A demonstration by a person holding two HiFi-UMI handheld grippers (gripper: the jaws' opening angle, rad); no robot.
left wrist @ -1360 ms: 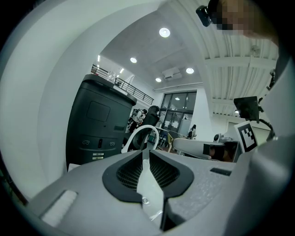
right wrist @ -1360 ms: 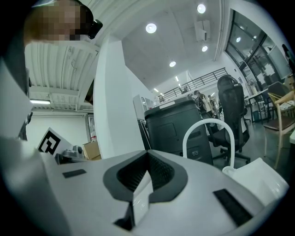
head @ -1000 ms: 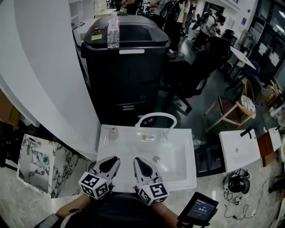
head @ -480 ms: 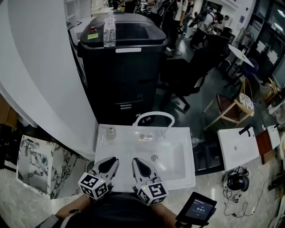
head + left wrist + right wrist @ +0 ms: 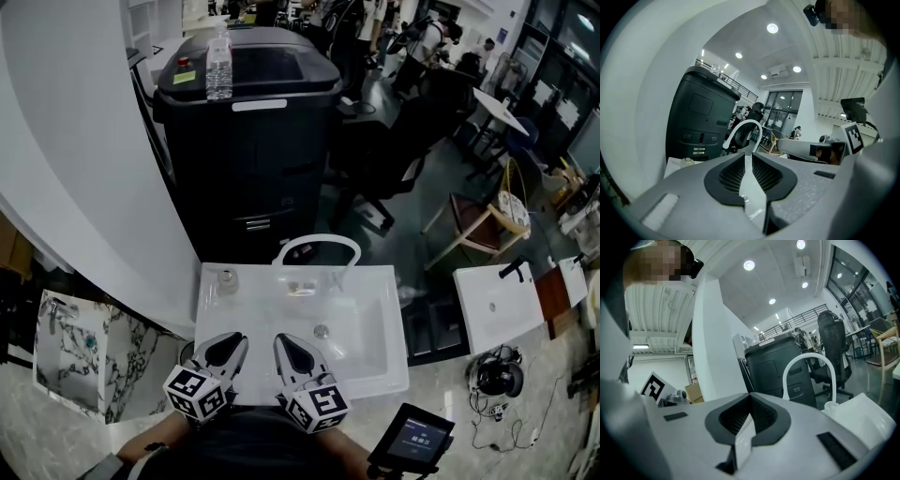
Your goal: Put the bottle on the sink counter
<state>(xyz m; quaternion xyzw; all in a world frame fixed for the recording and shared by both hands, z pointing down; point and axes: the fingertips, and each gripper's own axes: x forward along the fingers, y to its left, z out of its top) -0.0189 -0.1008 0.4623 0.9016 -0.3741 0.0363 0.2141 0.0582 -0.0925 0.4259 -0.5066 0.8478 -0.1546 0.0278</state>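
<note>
A clear water bottle stands upright on top of a tall black machine, far beyond the white sink. The sink has an arched white faucet at its back edge. My left gripper and right gripper hover side by side over the sink's front edge, both shut with nothing between the jaws. In the left gripper view the shut left gripper points at the faucet and the machine. In the right gripper view the right gripper is shut too, and the faucet stands ahead.
A small jar and a soap dish sit on the sink's back ledge. A curved white wall rises on the left. A tablet, headphones, a second sink and chairs are to the right.
The sink, machine and bottle have drifted slightly left and up in the head view. Both grippers keep their place over the sink's front and stay shut.
</note>
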